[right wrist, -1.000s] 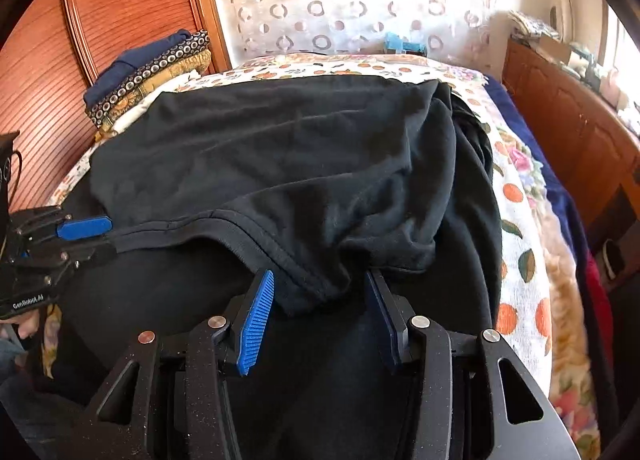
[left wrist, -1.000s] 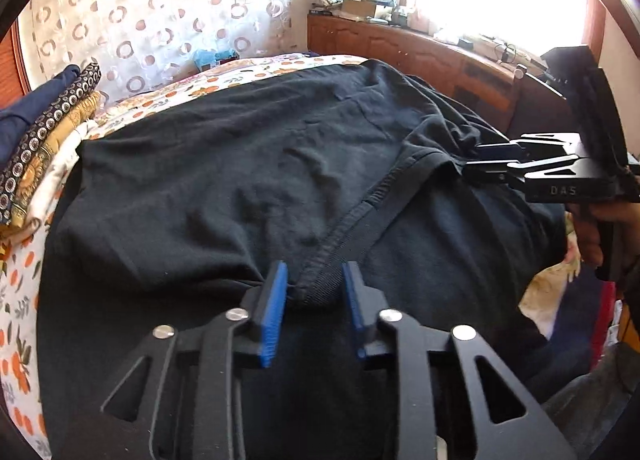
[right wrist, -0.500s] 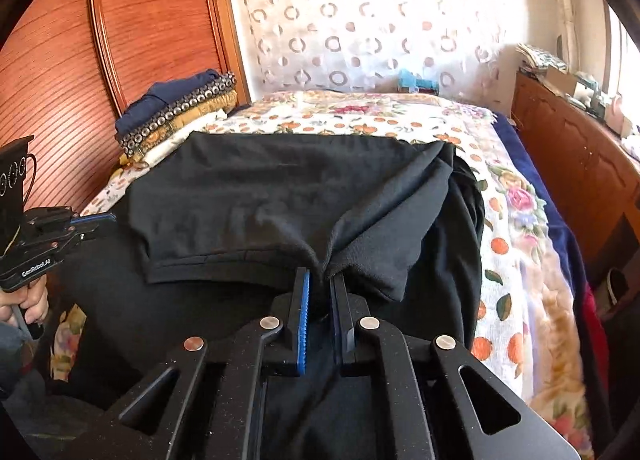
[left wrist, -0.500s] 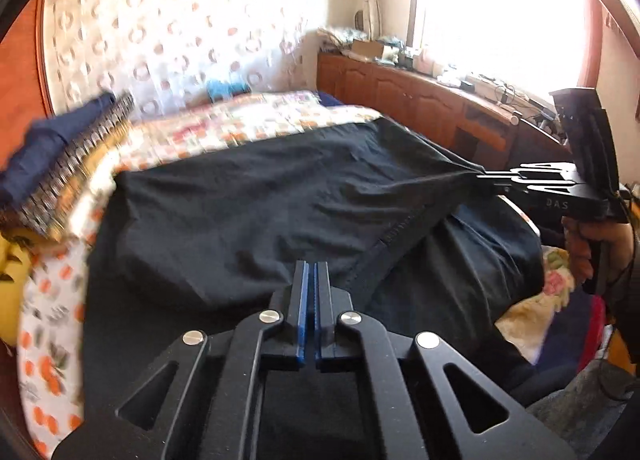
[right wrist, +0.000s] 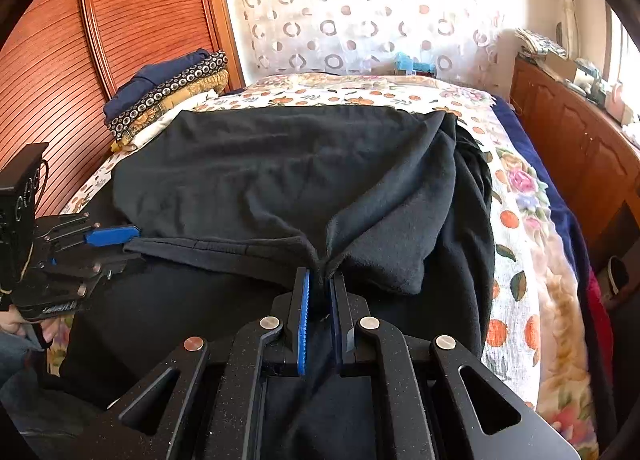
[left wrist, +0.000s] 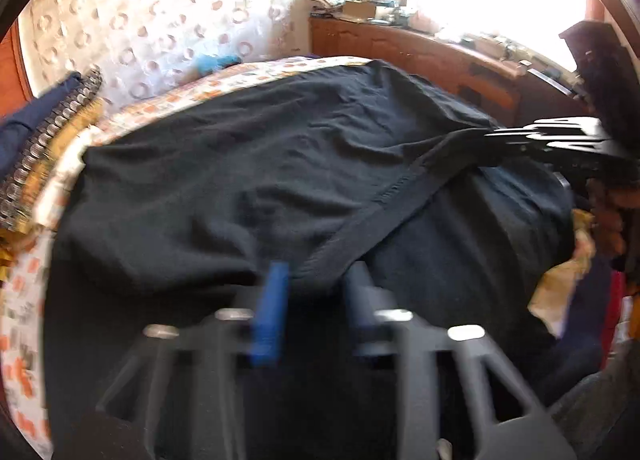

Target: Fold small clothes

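Since half a second ago, left gripper (left wrist: 314,292) fingers parted wide off black cotton garment (right wrist: 288,176) hem ahead on floral-sheeted bed (right wrist: 516,228), right gripper (right wrist: 320,286) narrowly pinching hem; mid-fold, release next.

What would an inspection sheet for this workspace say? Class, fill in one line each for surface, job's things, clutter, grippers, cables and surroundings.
Surface: bed under a floral cover.
Job's things: black garment spread across the bed, its near layer folded back with the hem facing the cameras.
Clutter: stack of folded clothes at the far left of the bed; blue object by the curtain.
Grippers: left gripper open with the hem between its fingers; right gripper shut on the garment's edge.
Cables: nothing seen.
Surroundings: wooden headboard, patterned curtain, wooden cabinet with small items on top.
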`<state>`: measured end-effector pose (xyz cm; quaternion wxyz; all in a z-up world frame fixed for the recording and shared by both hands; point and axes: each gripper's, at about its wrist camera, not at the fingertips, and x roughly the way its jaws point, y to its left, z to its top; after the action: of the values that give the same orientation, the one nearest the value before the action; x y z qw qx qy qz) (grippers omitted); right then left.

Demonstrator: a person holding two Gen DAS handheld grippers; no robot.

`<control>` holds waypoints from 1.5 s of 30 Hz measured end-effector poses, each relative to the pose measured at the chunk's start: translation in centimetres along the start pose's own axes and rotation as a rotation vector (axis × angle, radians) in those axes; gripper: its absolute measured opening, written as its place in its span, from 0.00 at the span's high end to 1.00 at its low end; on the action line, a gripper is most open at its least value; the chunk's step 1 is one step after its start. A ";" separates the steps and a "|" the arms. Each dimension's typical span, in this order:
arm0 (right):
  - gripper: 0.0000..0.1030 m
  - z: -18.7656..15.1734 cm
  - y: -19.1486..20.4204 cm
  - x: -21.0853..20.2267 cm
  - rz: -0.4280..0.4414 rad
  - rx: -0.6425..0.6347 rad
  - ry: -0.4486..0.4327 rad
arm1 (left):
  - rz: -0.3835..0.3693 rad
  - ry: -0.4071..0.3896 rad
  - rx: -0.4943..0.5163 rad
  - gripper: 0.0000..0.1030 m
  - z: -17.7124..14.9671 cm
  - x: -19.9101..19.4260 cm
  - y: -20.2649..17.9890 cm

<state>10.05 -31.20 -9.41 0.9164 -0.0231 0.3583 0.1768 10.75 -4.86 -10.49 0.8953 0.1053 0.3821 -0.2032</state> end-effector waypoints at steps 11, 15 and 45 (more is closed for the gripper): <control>0.91 0.0 2.4 -5.1 0.130 -0.040 -0.039 | -0.006 -0.153 -0.016 0.93 0.0 -9.9 1.8; 0.91 -1.1 4.3 -7.4 0.153 -0.091 -0.013 | -0.013 -0.157 -0.025 0.93 -1.4 -12.2 1.6; 0.79 -4.0 6.2 -9.9 0.139 -0.088 0.097 | -0.043 -0.064 -0.083 0.50 -6.3 -14.4 1.1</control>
<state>-1.35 -29.07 -5.27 0.8816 -0.0471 0.3949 0.2542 -1.78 2.40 -4.32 0.9061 0.0536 0.3636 -0.2095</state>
